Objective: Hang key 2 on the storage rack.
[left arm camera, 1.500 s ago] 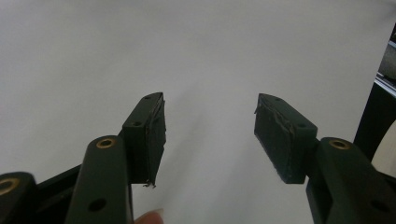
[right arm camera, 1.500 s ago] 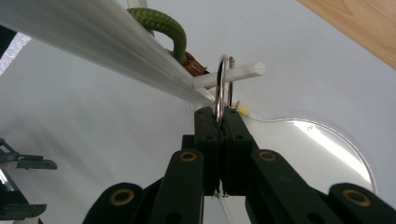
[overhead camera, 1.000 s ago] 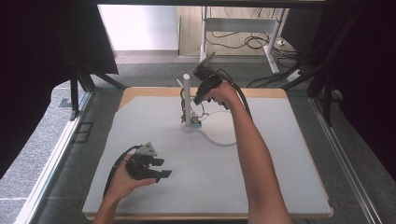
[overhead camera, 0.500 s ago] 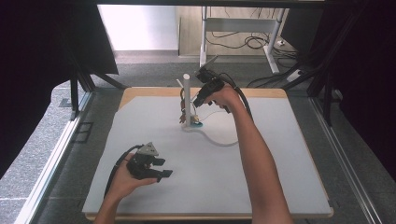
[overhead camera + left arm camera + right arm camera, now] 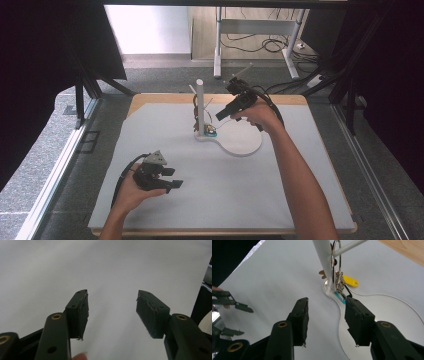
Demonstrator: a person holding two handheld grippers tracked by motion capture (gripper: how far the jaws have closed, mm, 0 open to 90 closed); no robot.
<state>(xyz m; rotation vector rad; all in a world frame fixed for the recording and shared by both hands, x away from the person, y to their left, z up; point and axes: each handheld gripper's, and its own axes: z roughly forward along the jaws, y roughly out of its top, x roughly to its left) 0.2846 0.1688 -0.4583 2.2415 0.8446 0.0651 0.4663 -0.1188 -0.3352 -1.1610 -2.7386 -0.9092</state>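
While your right gripper [image 5: 226, 111] hung just off the white post [image 5: 200, 102] toward the table's far edge, its jaws had just been opening and stood apart with nothing between them. The key ring [image 5: 336, 255] hung on a peg of that post, with its chain and a yellow tag [image 5: 351, 281] dangling close above the clear base plate [image 5: 243, 140]; a small blue-green piece [image 5: 339, 298] lay at the post's foot, though it was too small for you to tell what it was. In the right gripper view the keys sat just beyond the jaw tips, apart from both pads. The stand itself stood on the grey table [image 5: 235, 190] near the middle of the far edge, the base plate reaching toward the right edge. Your left gripper [image 5: 170, 178] rested low near the table's near left corner, jaws spread wide over bare mat and holding nothing, well apart from the stand.
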